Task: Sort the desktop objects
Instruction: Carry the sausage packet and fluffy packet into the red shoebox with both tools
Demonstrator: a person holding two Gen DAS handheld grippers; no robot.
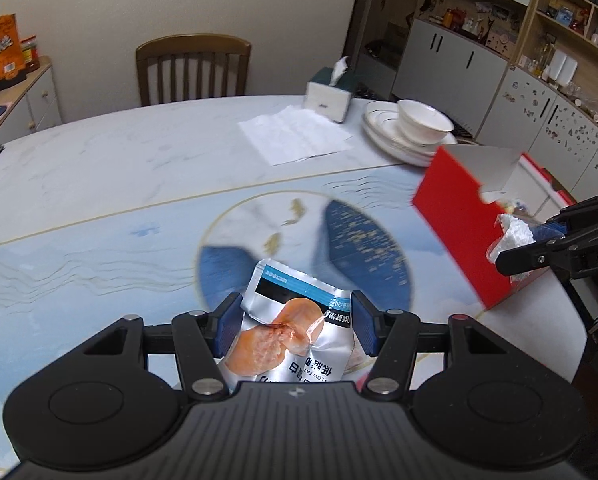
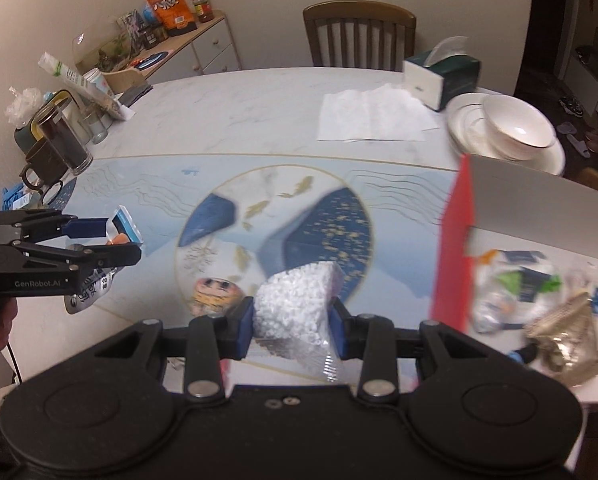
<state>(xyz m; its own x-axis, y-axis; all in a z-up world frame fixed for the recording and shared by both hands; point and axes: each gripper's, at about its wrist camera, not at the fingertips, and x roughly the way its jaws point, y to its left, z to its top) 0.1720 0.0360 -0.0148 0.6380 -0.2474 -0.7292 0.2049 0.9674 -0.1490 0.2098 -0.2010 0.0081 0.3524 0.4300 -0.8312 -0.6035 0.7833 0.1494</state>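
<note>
My left gripper clamps a crumpled silver snack packet, my right gripper grips a white foam chunk, both held above the table, left of the open red box.

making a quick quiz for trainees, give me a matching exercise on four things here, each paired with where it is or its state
Things:
1. crinkled silver snack packet
2. white foam chunk in clear plastic
3. white gold-rimmed bowl
4. open red cardboard box

Places or states:
A. stacked on white plates
B. clamped in the right gripper
C. holds discarded wrappers
D. clamped in the left gripper

Pairs: 1-D, 2-B, 3-A, 4-C
</note>
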